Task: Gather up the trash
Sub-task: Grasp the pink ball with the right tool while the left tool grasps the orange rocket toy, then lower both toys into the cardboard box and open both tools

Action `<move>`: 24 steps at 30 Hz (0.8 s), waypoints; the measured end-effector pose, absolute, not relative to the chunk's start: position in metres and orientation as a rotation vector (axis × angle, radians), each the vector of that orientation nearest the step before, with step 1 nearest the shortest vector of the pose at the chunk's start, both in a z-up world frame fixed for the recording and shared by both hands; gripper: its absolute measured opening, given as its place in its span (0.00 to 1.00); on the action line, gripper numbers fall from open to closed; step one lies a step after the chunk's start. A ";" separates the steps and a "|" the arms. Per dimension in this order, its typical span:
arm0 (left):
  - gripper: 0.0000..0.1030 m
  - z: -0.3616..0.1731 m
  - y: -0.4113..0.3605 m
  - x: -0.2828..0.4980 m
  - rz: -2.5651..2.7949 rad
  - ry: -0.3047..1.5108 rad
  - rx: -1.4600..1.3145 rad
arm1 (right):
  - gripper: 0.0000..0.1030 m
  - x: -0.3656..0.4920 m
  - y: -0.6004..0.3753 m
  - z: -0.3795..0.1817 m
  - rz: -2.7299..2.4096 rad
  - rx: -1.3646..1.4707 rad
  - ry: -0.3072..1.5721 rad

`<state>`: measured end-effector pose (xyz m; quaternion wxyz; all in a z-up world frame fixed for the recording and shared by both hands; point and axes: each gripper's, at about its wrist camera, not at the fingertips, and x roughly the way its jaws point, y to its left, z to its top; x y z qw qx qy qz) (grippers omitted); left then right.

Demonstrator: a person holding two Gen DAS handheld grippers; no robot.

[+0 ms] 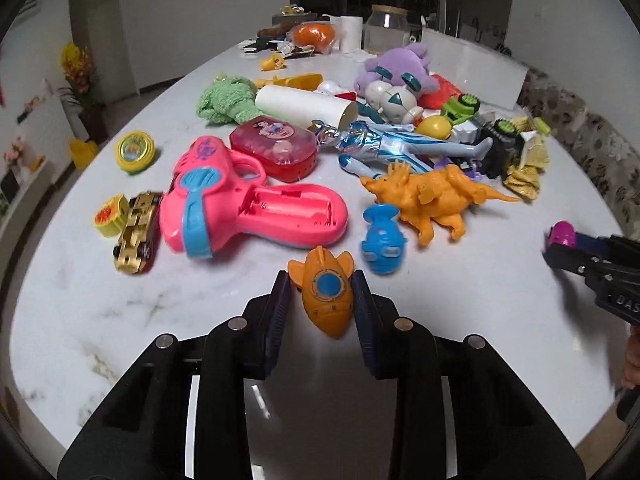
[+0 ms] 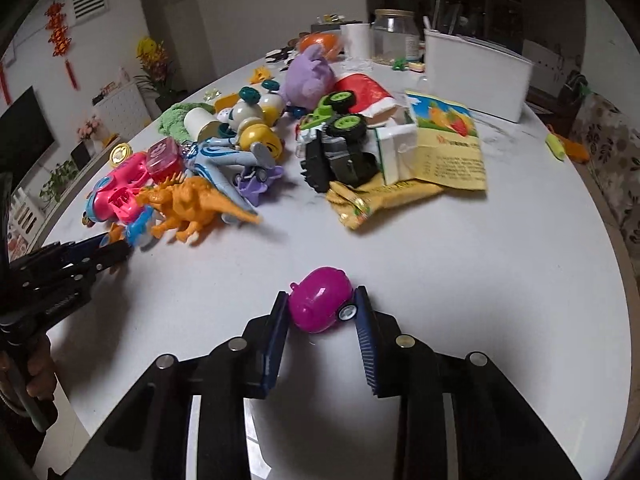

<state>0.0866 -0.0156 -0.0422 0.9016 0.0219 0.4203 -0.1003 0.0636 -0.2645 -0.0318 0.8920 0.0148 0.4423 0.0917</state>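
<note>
My left gripper (image 1: 321, 289) is shut on an orange toy submarine (image 1: 326, 292) with a blue porthole, low over the white marble table (image 1: 100, 300). My right gripper (image 2: 322, 306) is shut on a magenta pig toy car (image 2: 320, 304); it shows at the right edge of the left wrist view (image 1: 562, 234). Trash lies past the toy pile: yellow snack wrappers (image 2: 372, 200), a yellow printed packet (image 2: 448, 148) and a small white carton (image 2: 396, 152). A white bin (image 2: 476, 76) stands at the back right.
Toys crowd the table's middle: a pink toy gun (image 1: 240, 208), an orange dinosaur (image 1: 432, 200), a blue capsule toy (image 1: 382, 240), a silver-blue action figure (image 1: 384, 144), a gold car (image 1: 136, 232), a green-wheeled truck (image 2: 340, 148), a purple plush (image 2: 308, 76). A glass jar (image 2: 394, 36) stands at the back.
</note>
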 end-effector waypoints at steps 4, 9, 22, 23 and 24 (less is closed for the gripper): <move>0.30 -0.027 -0.007 0.051 -0.237 0.809 0.045 | 0.32 0.044 -0.266 -0.026 0.194 0.060 0.898; 0.30 0.009 0.005 -0.013 -0.329 0.722 0.043 | 0.32 0.001 -0.256 -0.006 0.248 0.093 0.848; 0.30 -0.027 0.026 -0.108 -0.454 0.838 0.140 | 0.32 -0.127 -0.204 -0.018 0.492 0.008 0.974; 0.36 -0.039 0.026 -0.111 -0.469 0.877 0.156 | 0.32 -0.132 -0.199 -0.029 0.506 0.002 1.008; 0.44 -0.047 0.025 -0.113 -0.471 0.900 0.168 | 0.34 -0.135 -0.194 -0.044 0.517 -0.006 1.053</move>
